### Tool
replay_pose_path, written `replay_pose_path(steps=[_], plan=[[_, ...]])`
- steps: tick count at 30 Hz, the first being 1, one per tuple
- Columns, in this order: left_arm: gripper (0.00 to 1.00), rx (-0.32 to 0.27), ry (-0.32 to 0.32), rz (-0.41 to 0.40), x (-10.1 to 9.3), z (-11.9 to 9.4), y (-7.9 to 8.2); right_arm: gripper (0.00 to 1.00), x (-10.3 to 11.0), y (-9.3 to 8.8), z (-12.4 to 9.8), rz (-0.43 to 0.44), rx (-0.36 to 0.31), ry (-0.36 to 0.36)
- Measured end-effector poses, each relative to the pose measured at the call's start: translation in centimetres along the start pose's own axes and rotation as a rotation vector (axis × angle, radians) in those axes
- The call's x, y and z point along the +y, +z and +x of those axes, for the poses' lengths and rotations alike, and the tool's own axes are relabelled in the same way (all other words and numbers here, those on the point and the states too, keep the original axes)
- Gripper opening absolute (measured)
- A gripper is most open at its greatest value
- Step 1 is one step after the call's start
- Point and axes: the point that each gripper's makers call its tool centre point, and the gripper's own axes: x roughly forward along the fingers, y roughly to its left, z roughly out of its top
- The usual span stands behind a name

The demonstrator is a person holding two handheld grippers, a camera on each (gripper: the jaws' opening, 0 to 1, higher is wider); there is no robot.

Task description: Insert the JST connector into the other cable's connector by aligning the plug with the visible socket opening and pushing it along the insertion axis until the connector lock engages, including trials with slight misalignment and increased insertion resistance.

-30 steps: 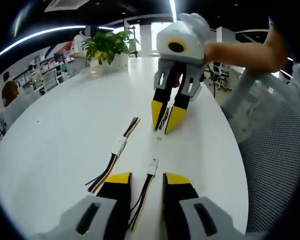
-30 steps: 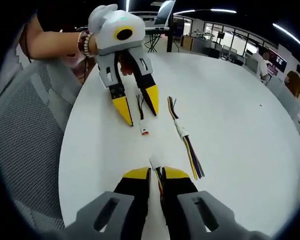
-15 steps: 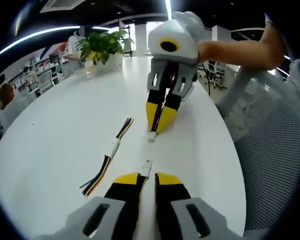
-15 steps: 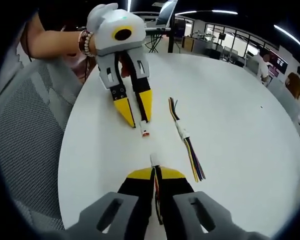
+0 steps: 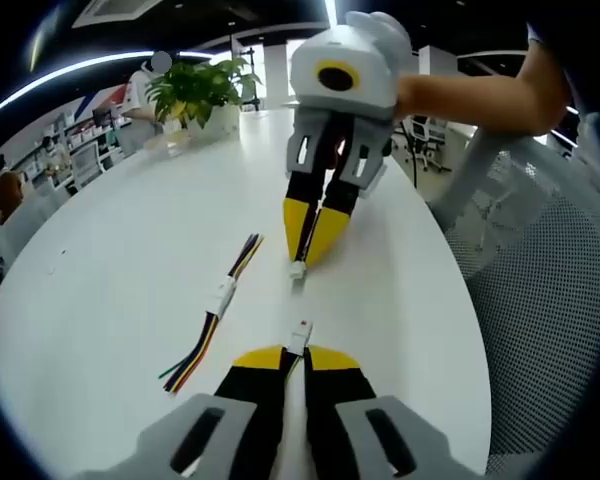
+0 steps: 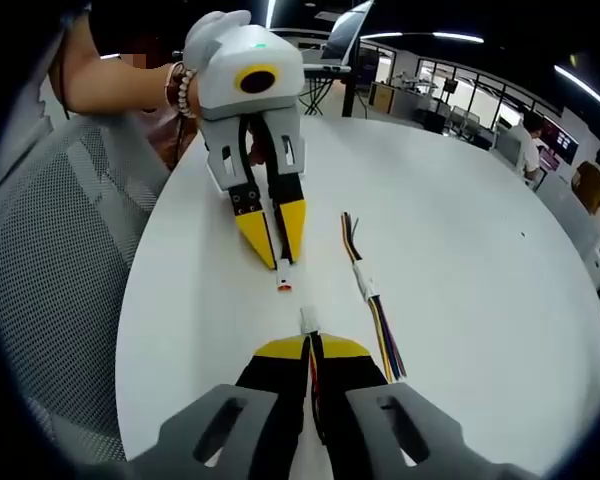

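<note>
In the left gripper view, the left gripper (image 5: pixel 294 362) had its yellow-tipped jaws drawn narrow on a cable, and the small white connector with a red mark (image 5: pixel 299 337) stuck out just past the tips, pointing away over the white table (image 5: pixel 110 260). Directly beyond it, along nearly the same line, the right gripper (image 5: pixel 307 243) pointed back with its jaws pinched on the other cable, whose white connector (image 5: pixel 297 269) jutted from the tips. The two connectors faced each other nose to nose, near but apart, with a strip of bare table between them.

The right gripper view showed the same pairing from the other end: the right gripper (image 6: pixel 310 349) clamped narrow on its wires, its white connector (image 6: pixel 309 320) just ahead, then a gap, then the red-marked connector (image 6: pixel 284 282) below the left gripper (image 6: pixel 278 243), which a hand (image 6: pixel 212 30) held at the far side. There the two connectors sat slightly off one line, the far one lying a little left of the near one, so a small sideways correction seemed needed before pushing along their shared long axis. Neither gripper was clearly nearer the meeting point.

To the side of this line lay a spare, already-joined cable (image 6: pixel 368 288) with multicoloured wires, untouched. A potted plant (image 5: pixel 203 93) stood at the far edge of the table.
</note>
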Motion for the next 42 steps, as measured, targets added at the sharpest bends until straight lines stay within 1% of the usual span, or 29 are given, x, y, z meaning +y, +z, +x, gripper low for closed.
replay_pose_path(steps=[3,9,15,19,22,29,32,34,38,40,42], plan=[[0.00,0.009,0.009,0.004,0.2,-0.1,-0.1,0.00,0.1,0.4,0.1,-0.025,-0.003,-0.001],[0.00,-0.020,0.015,-0.017,0.4,-0.5,0.8,0.00,0.5,0.8,0.7,-0.064,0.006,0.000],[0.00,-0.020,0.017,-0.022,0.4,-0.5,0.9,0.00,0.9,1.5,1.3,-0.118,0.011,-0.001],[0.00,-0.017,0.015,-0.019,0.4,-0.5,0.9,0.00,0.8,1.7,1.4,-0.134,0.011,-0.009],[0.00,-0.018,0.016,-0.019,0.4,-0.6,1.0,0.00,0.9,1.6,1.6,-0.156,0.031,-0.008],[0.00,-0.016,0.010,-0.023,0.2,-0.5,1.1,0.00,0.9,1.5,1.8,-0.179,0.046,-0.012],[0.00,-0.023,0.003,-0.034,0.1,-0.3,1.2,0.00,0.8,1.0,1.9,-0.209,0.086,-0.021],[0.00,-0.028,0.003,-0.043,0.2,-0.2,1.3,0.00,0.9,1.0,2.1,-0.218,0.087,-0.019],[0.00,-0.002,0.003,-0.028,0.1,0.0,0.7,0.00,0.9,1.2,2.3,-0.225,0.085,-0.023],[0.02,-0.006,0.007,-0.029,0.2,-0.2,0.8,0.00,0.7,1.0,2.3,-0.229,0.097,-0.031],[0.02,-0.020,0.013,-0.037,0.4,-0.3,1.1,0.00,0.6,1.0,2.5,-0.224,0.091,-0.031]])
